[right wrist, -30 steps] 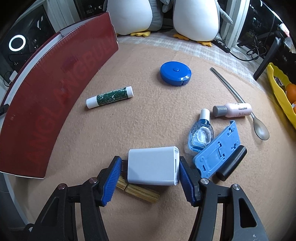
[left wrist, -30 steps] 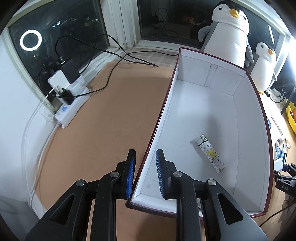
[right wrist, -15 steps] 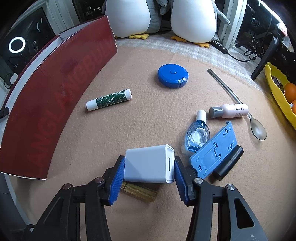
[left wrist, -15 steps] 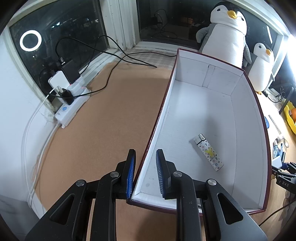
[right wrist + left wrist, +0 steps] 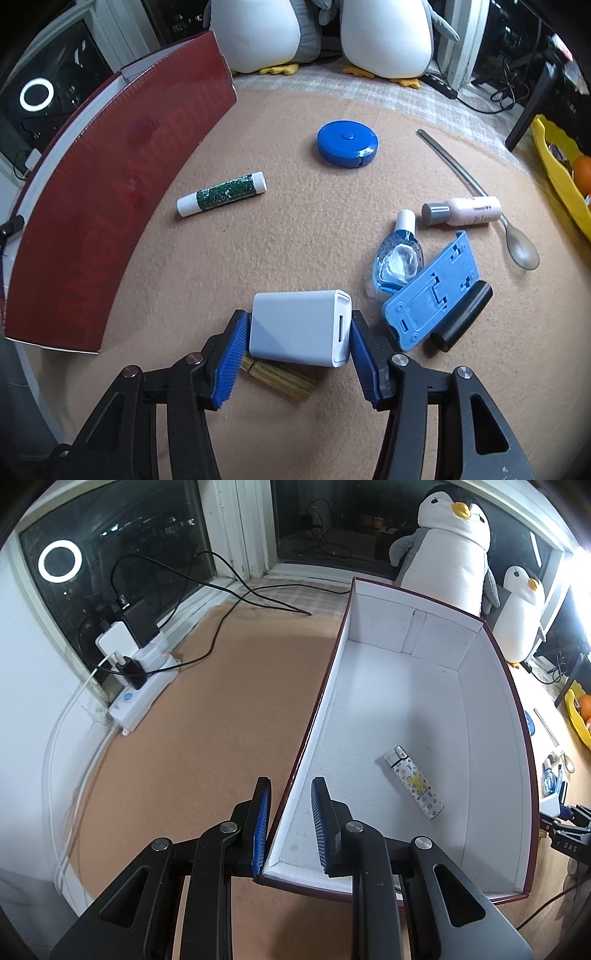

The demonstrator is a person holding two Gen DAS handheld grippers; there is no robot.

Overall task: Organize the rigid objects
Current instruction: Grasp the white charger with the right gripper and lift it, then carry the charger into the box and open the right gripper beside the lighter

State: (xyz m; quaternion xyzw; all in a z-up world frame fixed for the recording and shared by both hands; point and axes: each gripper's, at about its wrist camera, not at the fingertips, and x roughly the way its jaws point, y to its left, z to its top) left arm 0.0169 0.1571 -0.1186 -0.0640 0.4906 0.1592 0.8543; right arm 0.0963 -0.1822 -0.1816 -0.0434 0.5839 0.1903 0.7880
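Observation:
A white charger block (image 5: 299, 332) sits between the blue pads of my right gripper (image 5: 298, 314). Both pads touch its sides while the jaws are opening slightly. It rests partly over a gold stick (image 5: 280, 376). The dark red box (image 5: 110, 206) stands to the left. My left gripper (image 5: 290, 781) straddles the left wall of the box (image 5: 406, 686), jaws narrowly apart with a gap at the inner pad. A patterned lighter (image 5: 413, 782) lies inside the box.
Loose on the tan cloth lie a green tube (image 5: 221, 193), blue tape measure (image 5: 347, 143), pink bottle (image 5: 469, 211), blue dropper bottle (image 5: 397, 262), blue bracket (image 5: 432, 291), black cylinder (image 5: 461, 317) and spoon (image 5: 522, 251). A power strip (image 5: 144, 698) and cables lie left.
The right pads closed in from a loose gap onto the charger's sides, and the charger tilted a little. The left gripper kept its place astride the box wall.

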